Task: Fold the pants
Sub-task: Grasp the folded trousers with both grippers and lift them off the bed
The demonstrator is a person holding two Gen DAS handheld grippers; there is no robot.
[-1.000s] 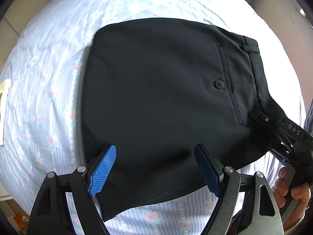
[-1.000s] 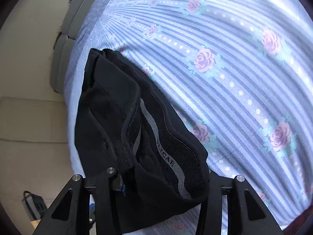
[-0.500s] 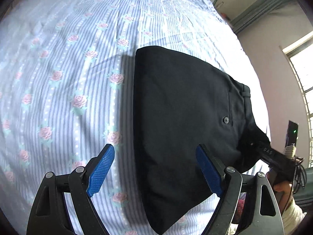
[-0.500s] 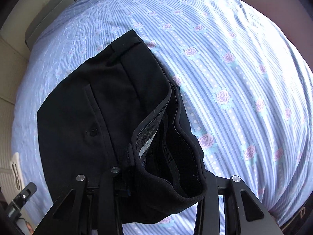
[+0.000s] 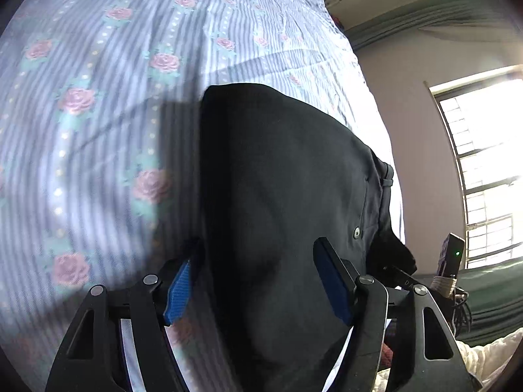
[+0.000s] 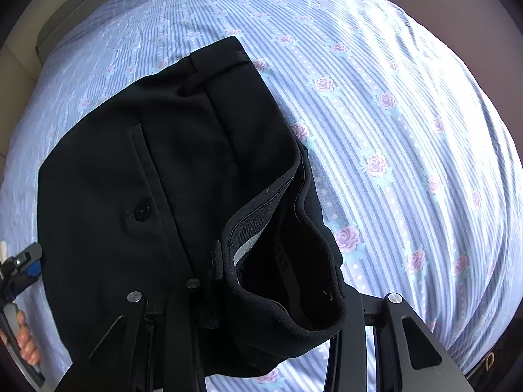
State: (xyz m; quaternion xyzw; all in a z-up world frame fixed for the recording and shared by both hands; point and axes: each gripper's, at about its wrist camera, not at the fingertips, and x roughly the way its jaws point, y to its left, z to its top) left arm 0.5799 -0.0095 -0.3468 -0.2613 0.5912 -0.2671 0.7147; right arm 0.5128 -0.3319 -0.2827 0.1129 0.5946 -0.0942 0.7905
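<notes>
The black pants [image 5: 281,196] lie folded on the bed, back pocket button up. My left gripper [image 5: 258,281] is open with its blue pads either side of the folded edge, close over the cloth. In the right wrist view the pants [image 6: 170,170] spread left and ahead, and the waistband [image 6: 287,261] bulges up over my right gripper [image 6: 261,307]. The right jaws stand near together with the waistband cloth between them; the fingertips are hidden by the cloth. The left gripper [image 6: 23,261] shows at the far left edge.
The bed sheet [image 6: 392,114] is striped blue with pink roses and spreads wide to the right. A wall and bright window [image 5: 483,170] stand right of the bed. A phone [image 5: 452,254] with a green light stands near the window.
My left gripper has come lower and closer to the pants, its pads now astride the folded edge. The right gripper has kept its hold and shifted little.
</notes>
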